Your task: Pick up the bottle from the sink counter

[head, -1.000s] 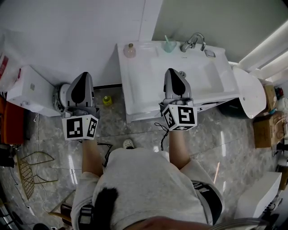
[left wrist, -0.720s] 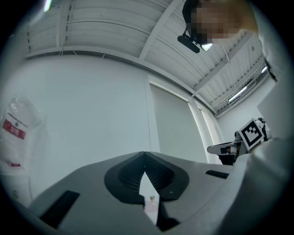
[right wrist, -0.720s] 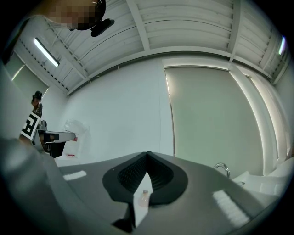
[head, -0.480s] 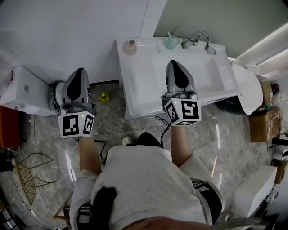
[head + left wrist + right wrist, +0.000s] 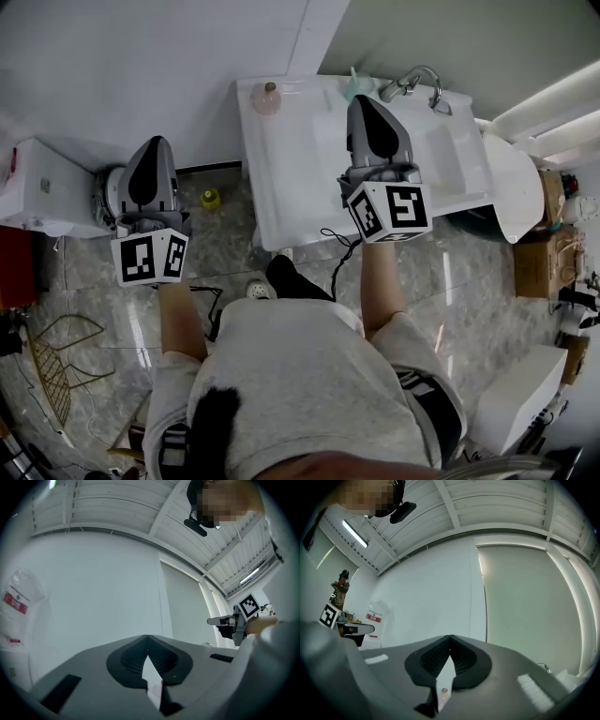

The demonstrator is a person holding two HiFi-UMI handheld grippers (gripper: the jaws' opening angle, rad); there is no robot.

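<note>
A small pinkish bottle [image 5: 268, 98] with a tan cap stands on the back left corner of the white sink counter [image 5: 281, 197]. My right gripper [image 5: 368, 101] hangs shut over the basin, to the right of the bottle and apart from it. In the right gripper view its jaws [image 5: 450, 637] meet at the tips, and the bottle [image 5: 444, 692] shows small through the gap below them. My left gripper [image 5: 153, 142] is shut and empty over the floor, left of the counter. The left gripper view [image 5: 147, 637] faces a bare white wall.
A teal dispenser [image 5: 353, 86] and a chrome faucet [image 5: 410, 82] stand at the back of the sink. On the floor lie a small yellow bottle [image 5: 211, 198], a white box [image 5: 37, 192], a wire rack [image 5: 52, 352] and a cardboard box [image 5: 536, 272]. A white oval lid [image 5: 511, 202] adjoins the counter's right side.
The right gripper has moved farther over the basin toward the back of the counter. The left gripper has drifted left and nearer. A dark shoe has come forward under the counter's front edge.
</note>
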